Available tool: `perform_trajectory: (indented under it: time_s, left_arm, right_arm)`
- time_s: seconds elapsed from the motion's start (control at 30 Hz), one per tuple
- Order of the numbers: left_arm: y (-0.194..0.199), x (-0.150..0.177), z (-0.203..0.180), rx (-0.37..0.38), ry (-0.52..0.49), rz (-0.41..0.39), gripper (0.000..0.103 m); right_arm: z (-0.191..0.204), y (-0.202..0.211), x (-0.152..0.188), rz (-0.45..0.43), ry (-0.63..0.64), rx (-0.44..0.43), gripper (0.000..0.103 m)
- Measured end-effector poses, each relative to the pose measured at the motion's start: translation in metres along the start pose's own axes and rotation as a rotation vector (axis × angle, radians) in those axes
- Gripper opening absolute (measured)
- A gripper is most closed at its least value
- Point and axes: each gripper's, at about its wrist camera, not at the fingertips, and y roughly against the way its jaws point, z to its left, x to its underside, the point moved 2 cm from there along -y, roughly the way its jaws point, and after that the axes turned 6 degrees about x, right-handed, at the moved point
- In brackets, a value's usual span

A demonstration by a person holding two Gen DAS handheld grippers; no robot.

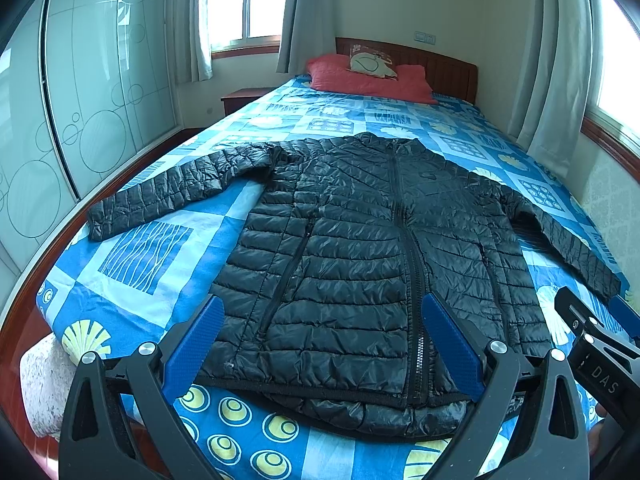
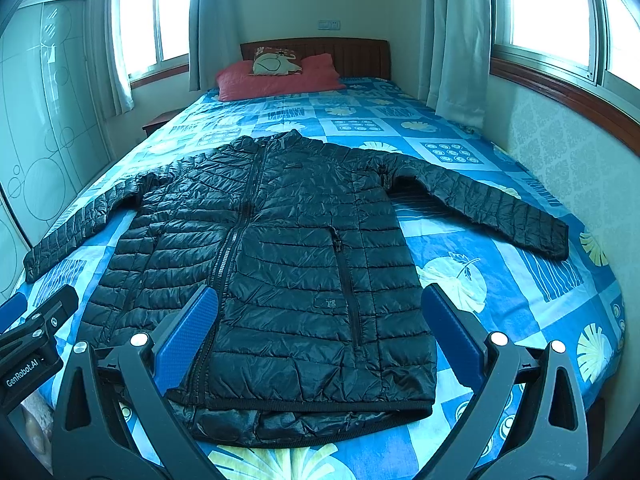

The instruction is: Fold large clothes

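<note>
Blue-padded fingers of the left tool (image 1: 320, 350) stand wide apart and hold nothing, hovering just above the hem of the black puffer jacket (image 1: 360, 248). Beside it the right tool (image 2: 320, 340) is spread just as wide and equally empty, framing the hem's other half; each tool also shows at the edge of the other's view.

Zipped shut and front side up, the jacket lies flat on the bed (image 2: 520, 280), hem toward the foot end, collar toward the red pillow (image 2: 276, 78). Its left sleeve (image 1: 160, 196) runs out toward the wardrobe (image 1: 88, 92) side and the right sleeve (image 2: 480, 204) toward the window wall, both angled down.

Judging by the quilted, shiny shell, the jacket is probably light, soft and springy, with a slick surface that may slide out of a shallow pinch and puff back open after a fold. Cuffs, shoulder seams and the ribbed hem look like the firmest places to take hold, pinching through the full thickness.

One cuff lies near the bed's edge on the wardrobe side, so a careless drag could pull it over. Open bedspread lies beyond the collar and beside the torso, giving room to swing the sleeves inward.
</note>
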Motion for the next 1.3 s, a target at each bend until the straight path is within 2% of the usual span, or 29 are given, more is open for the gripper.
perform_trajectory:
  time_s: [0.53, 0.73, 0.83, 0.93, 1.07, 1.17, 1.2, 1.23, 1.3]
  left_arm:
    - [-0.001, 0.002, 0.001, 0.002, -0.001, 0.005, 0.098]
    - [-0.022, 0.004, 0.021, -0.006, 0.028, 0.024, 0.098]
    - [-0.044, -0.003, 0.047, -0.050, 0.070, 0.035, 0.098]
    - [-0.073, -0.011, 0.085, -0.085, 0.143, 0.078, 0.098]
    - [-0.115, -0.021, 0.146, -0.210, 0.212, 0.063, 0.098]
    - [-0.144, -0.025, 0.184, -0.251, 0.260, 0.076, 0.098]
    - [-0.154, -0.026, 0.196, -0.252, 0.283, 0.087, 0.098]
    - [-0.164, -0.026, 0.210, -0.258, 0.312, 0.096, 0.098]
    - [-0.179, -0.025, 0.235, -0.290, 0.353, 0.105, 0.098]
  right_arm:
    - [0.002, -0.002, 0.002, 0.005, 0.001, -0.001, 0.101]
    - [-0.009, -0.020, 0.003, 0.026, -0.036, -0.023, 0.101]
    - [-0.028, -0.032, -0.001, 0.001, -0.079, -0.008, 0.101]
    - [-0.052, -0.052, -0.006, 0.013, -0.130, 0.014, 0.101]
    - [-0.096, -0.089, -0.014, 0.057, -0.247, 0.036, 0.101]
    - [-0.134, -0.117, -0.018, 0.059, -0.332, 0.079, 0.101]
    - [-0.144, -0.123, -0.019, 0.056, -0.353, 0.093, 0.099]
    - [-0.161, -0.134, -0.020, 0.050, -0.387, 0.124, 0.087]
    - [-0.192, -0.153, -0.020, 0.070, -0.446, 0.176, 0.071]
